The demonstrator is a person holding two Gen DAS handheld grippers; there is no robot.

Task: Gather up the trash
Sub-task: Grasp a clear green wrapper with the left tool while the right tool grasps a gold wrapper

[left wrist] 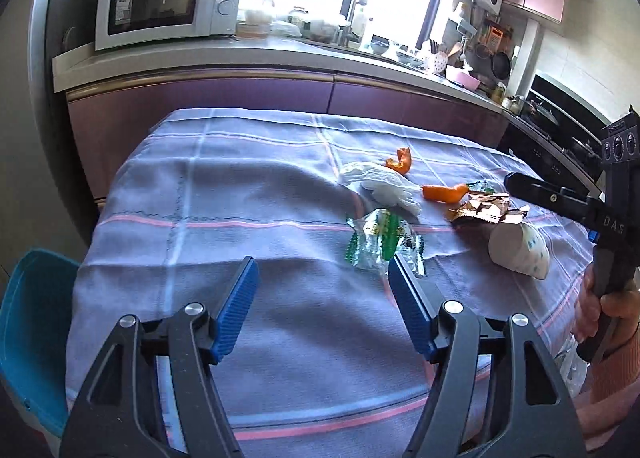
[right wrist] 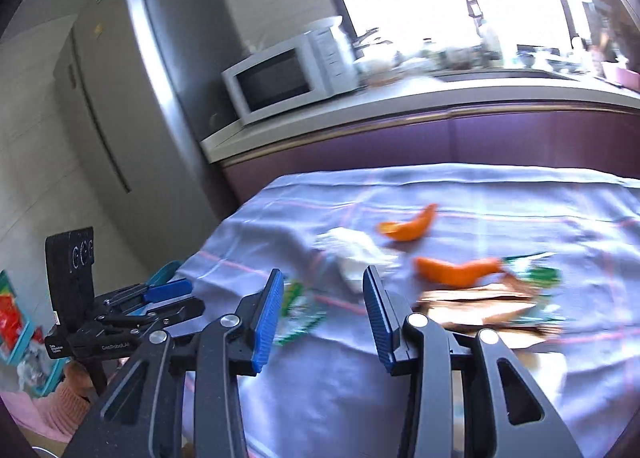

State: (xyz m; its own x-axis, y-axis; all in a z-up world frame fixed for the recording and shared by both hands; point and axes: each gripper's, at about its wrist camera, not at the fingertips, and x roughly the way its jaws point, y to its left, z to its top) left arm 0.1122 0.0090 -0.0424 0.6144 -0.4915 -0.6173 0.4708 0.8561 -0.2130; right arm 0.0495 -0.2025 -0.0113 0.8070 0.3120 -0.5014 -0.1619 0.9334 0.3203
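Note:
Trash lies on a table under a lavender checked cloth (left wrist: 240, 185). In the left wrist view I see a green-and-clear wrapper (left wrist: 378, 240), a crumpled white tissue (left wrist: 380, 185), two orange peels (left wrist: 400, 161) (left wrist: 444, 193), a brown wrapper (left wrist: 484, 211) and a white paper cup (left wrist: 520, 250) on its side. My left gripper (left wrist: 322, 262) is open and empty, just short of the green wrapper. My right gripper (right wrist: 323, 274) is open too, with nothing between its pads, above the green wrapper (right wrist: 300, 314) and near the tissue (right wrist: 356, 254). The right wrist view is blurred.
A blue bin (left wrist: 28, 338) stands low beside the table's left corner. A purple counter with a microwave (left wrist: 160, 1) runs behind the table, and a grey fridge (right wrist: 140, 97) is to its left. A hand (left wrist: 596, 314) holds the right gripper's handle at the table's right edge.

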